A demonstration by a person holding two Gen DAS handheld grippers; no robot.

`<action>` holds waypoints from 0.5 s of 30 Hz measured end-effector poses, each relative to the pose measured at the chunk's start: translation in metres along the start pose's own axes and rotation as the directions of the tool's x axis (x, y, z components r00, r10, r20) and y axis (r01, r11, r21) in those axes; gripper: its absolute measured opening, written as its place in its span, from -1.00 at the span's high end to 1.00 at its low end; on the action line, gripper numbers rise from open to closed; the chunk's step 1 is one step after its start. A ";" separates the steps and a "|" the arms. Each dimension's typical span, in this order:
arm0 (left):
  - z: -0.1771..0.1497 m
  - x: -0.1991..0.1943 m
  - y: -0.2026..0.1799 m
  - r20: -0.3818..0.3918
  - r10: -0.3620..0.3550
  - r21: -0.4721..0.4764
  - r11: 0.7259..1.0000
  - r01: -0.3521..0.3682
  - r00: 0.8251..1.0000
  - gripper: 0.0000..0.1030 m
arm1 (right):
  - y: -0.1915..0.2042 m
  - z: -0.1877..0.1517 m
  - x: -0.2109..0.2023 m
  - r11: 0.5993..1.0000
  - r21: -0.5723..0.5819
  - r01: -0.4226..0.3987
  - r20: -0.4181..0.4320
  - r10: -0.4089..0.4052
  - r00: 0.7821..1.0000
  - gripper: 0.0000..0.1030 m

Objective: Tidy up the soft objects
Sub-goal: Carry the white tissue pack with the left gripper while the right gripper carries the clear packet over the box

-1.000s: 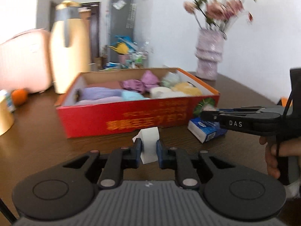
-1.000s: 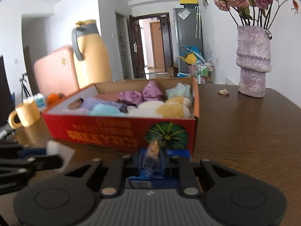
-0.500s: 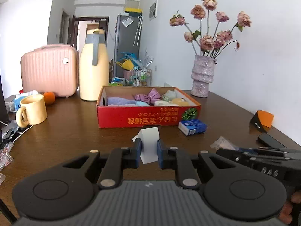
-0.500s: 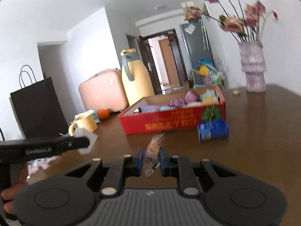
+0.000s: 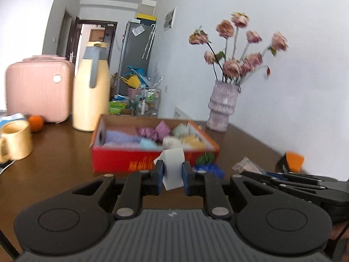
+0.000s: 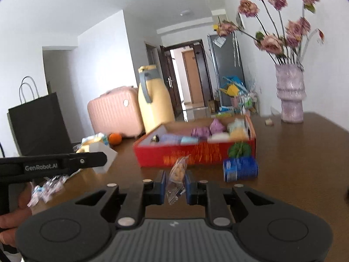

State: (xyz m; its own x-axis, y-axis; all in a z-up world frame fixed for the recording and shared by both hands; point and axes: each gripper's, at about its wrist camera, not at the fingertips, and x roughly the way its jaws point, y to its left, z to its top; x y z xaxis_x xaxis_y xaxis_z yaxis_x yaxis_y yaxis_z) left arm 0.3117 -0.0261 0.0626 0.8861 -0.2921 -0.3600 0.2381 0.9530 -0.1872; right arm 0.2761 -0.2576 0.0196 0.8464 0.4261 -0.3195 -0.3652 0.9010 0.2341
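My left gripper (image 5: 172, 175) is shut on a white soft block (image 5: 173, 164) and holds it above the table, short of the red box (image 5: 139, 160). The box holds several pastel soft items (image 5: 152, 136). My right gripper (image 6: 175, 184) is shut on a clear snack packet (image 6: 177, 176), also in the air in front of the box (image 6: 196, 155). The left gripper and its white block (image 6: 101, 159) show at the left of the right wrist view. The right gripper shows at the lower right of the left wrist view (image 5: 240, 172).
A blue tissue pack (image 6: 240, 169) lies against the box front. A cream jug (image 5: 91, 100), pink case (image 5: 38, 91), orange (image 5: 36, 123) and yellow mug (image 5: 16, 140) stand left. A vase of flowers (image 5: 222, 107) is back right. An orange-black item (image 5: 291, 160) is right.
Both grippers pulled back from the box and rose with their loads, then came a little closer to it again. The views are blurred from motion.
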 end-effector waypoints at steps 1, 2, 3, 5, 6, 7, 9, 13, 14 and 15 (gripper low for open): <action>0.014 0.020 0.006 -0.008 -0.017 -0.016 1.000 0.017 1.000 0.66 | -0.005 0.010 0.008 1.000 -0.004 -0.004 0.008 0.004 1.000 0.66; 0.028 0.040 0.012 -0.019 -0.022 -0.031 0.999 0.022 1.000 0.66 | -0.011 0.023 0.019 1.000 -0.004 -0.007 0.016 0.008 1.000 0.66; 0.042 0.062 0.017 -0.034 -0.022 -0.046 0.999 0.020 0.999 0.66 | -0.017 0.037 0.033 1.000 -0.006 -0.013 0.021 0.013 1.000 0.66; 0.067 0.108 0.031 -0.077 -0.027 -0.079 0.997 0.021 0.997 0.66 | -0.030 0.067 0.071 1.000 -0.020 -0.011 0.015 0.011 1.000 0.66; 0.076 0.127 0.036 -0.094 -0.015 -0.091 0.996 0.006 0.996 0.66 | -0.036 0.079 0.093 1.000 -0.029 -0.007 -0.001 0.007 1.000 0.66; 0.086 0.149 0.041 -0.111 -0.007 -0.089 0.996 -0.003 0.994 0.66 | -0.042 0.091 0.116 1.000 -0.026 -0.004 -0.018 0.003 1.000 0.66; 0.100 0.193 0.050 -0.149 0.028 -0.080 0.996 -0.041 0.988 0.66 | -0.050 0.108 0.163 0.999 -0.035 0.012 -0.061 -0.014 0.998 0.66; 0.106 0.262 0.066 -0.227 0.044 -0.080 0.995 -0.063 0.973 0.65 | -0.062 0.123 0.258 0.996 -0.075 0.044 -0.154 -0.055 0.987 0.66; 0.105 0.276 0.069 -0.240 0.042 -0.082 0.995 -0.063 0.970 0.65 | -0.062 0.123 0.274 0.995 -0.089 0.051 -0.170 -0.065 0.983 0.62; 0.104 0.290 0.071 -0.249 0.037 -0.075 0.996 -0.058 0.968 0.64 | -0.062 0.122 0.290 0.994 -0.099 0.053 -0.184 -0.071 0.980 0.59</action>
State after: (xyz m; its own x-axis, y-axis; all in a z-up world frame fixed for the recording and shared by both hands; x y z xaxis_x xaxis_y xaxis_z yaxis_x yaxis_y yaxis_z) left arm 0.6263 -0.0350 0.0397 0.7672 -0.2670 -0.5833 0.1563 0.9597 -0.2337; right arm 0.5916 -0.2001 0.0242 0.7841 0.3691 -0.4990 -0.3565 0.9259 0.1246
